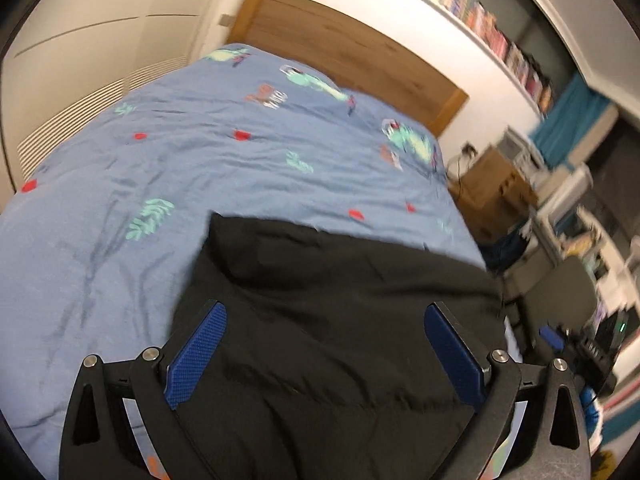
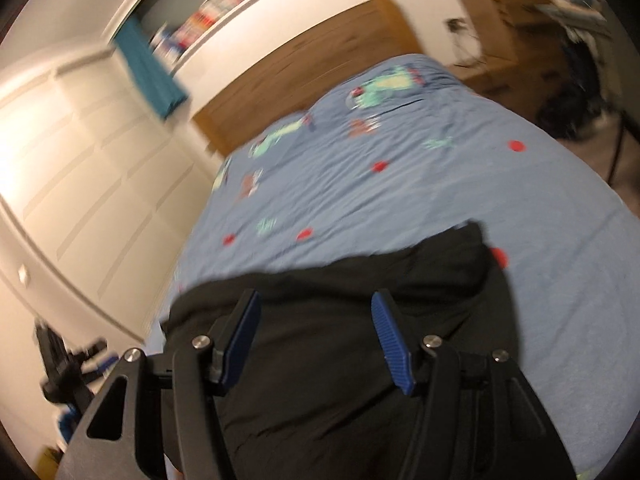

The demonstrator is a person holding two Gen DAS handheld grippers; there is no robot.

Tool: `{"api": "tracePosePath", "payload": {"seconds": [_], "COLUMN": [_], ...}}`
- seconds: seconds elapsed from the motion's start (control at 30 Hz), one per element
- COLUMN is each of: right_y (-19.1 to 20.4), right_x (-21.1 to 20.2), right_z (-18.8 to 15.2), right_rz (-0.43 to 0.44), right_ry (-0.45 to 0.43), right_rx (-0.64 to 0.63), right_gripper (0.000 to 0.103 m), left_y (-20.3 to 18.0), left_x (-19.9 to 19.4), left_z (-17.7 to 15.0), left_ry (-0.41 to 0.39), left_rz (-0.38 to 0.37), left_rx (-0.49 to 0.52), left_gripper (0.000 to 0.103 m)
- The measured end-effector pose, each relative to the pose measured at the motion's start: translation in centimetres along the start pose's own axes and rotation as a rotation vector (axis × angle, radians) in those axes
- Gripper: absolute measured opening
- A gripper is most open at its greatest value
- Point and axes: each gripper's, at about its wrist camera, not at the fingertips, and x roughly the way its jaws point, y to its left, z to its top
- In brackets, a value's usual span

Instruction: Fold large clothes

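A large black garment (image 1: 304, 256) lies spread on the near end of a blue patterned duvet (image 1: 200, 148), its far edge folded into a fairly straight line. My left gripper (image 1: 325, 308) hovers above it, jaws wide open, and nothing sits between the blue pads (image 1: 196, 356). In the right wrist view the same black garment (image 2: 440, 276) fills the foreground, one corner reaching toward the right side of the duvet (image 2: 420, 184). My right gripper (image 2: 316, 297) hangs over the cloth about half open, its pads (image 2: 392, 344) clear of the fabric. Both pictures are motion-blurred.
A wooden headboard (image 1: 352, 48) closes the far end of the bed. Above it runs a white shelf of books (image 1: 480, 20). Cardboard boxes (image 1: 492, 184) and clutter stand beside the bed. White wardrobe doors (image 2: 80, 184) line the other side.
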Motion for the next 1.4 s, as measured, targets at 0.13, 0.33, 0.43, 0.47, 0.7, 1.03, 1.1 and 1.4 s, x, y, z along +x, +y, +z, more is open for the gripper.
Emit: {"api": "tracePosePath", "payload": {"seconds": [0.13,0.33,0.43,0.47,0.7,1.03,1.1,1.4], "right_y": [3.7,5.5,4.5,4.1,0.8,-1.6,-2.3,-10.1], "right_x": [3.1,9.2,12.1,12.9,18.7,23.7,23.3,16.7], "right_z": [-2.5,-4.6,-4.3,-4.1,-1.8,-0.1,-0.2,-1.0], "right_rz": [-0.017,-0.086,-0.112,-0.121,-0.147,-0.170,-0.144,-0.238], "right_ry": [0.037,0.097,0.111,0.115,0.149,0.196,0.192,0.146], "right_rx": [-0.114,-0.225,-0.224,-0.218,-0.153,-0.140,-0.123,0.004], "right_gripper": [0.056,0.056,0.056,0.056,0.056,0.056,0.056,0.056], "left_y": [-2.8,-6.4,-7.1,-7.2,-6.9,-5.5,-5.2,2.4], "left_x": [3.1,9.9,13.1,14.2,20.9,24.9,24.3,19.1], "left_z": [-1.4,-1.5,-0.9,-0.6,1.4,2.5,2.3,2.5], "left_ry": [0.026,0.068,0.087,0.096,0.149,0.198,0.194,0.199], "left_rz": [0.020,0.048,0.069,0.073,0.132,0.154,0.134,0.231], "left_rx": [0.084,0.179,0.201,0.199,0.173,0.128,0.123,0.032], "left_gripper": [0.098,0.098,0.098,0.098,0.102,0.102,0.102,0.102]}}
